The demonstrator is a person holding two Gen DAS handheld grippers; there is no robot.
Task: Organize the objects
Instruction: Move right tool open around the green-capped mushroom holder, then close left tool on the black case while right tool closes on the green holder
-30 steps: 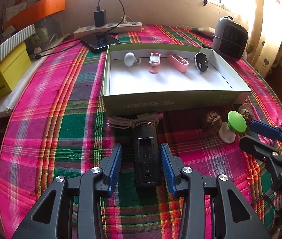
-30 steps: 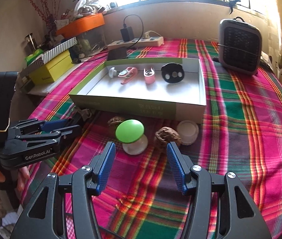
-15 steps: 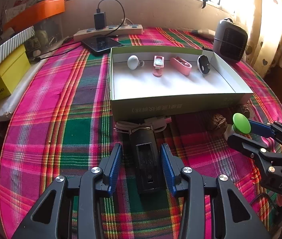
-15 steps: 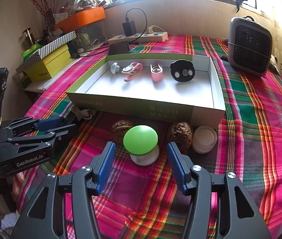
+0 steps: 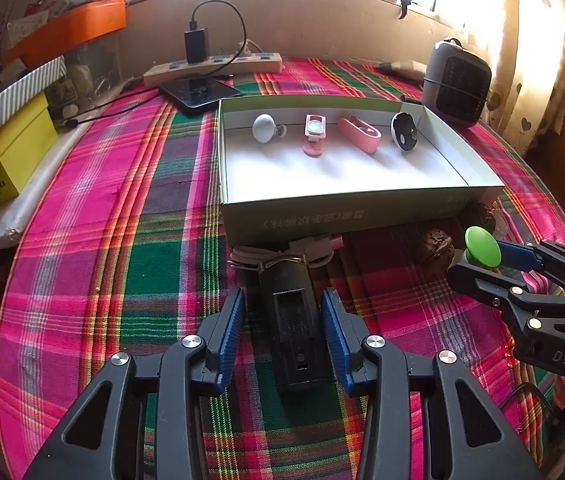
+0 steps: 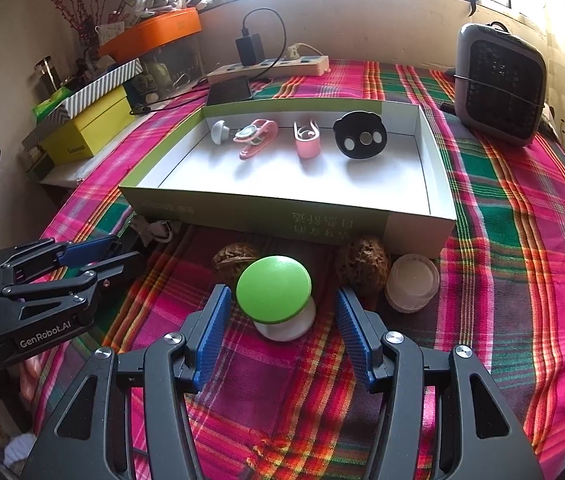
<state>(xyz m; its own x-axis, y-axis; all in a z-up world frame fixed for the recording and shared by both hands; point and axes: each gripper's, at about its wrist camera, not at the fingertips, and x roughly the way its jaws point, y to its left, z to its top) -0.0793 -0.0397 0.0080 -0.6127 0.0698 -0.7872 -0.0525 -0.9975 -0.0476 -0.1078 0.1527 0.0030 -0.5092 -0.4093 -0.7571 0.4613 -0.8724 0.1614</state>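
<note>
Here the green-capped mushroom toy (image 6: 273,289) stood on the plaid tablecloth (image 6: 522,240), just before the shallow box (image 6: 422,224), with a walnut (image 6: 363,266) beside it. The right gripper (image 6: 280,338) had its jaws apart on either side of the toy, the blue pads (image 6: 210,334) not pressing it. The left gripper (image 5: 285,340) likewise stood apart around a black device (image 5: 292,320) lying on the cloth, small gaps showing at both pads. Four small items sat along the box's far wall.
</note>
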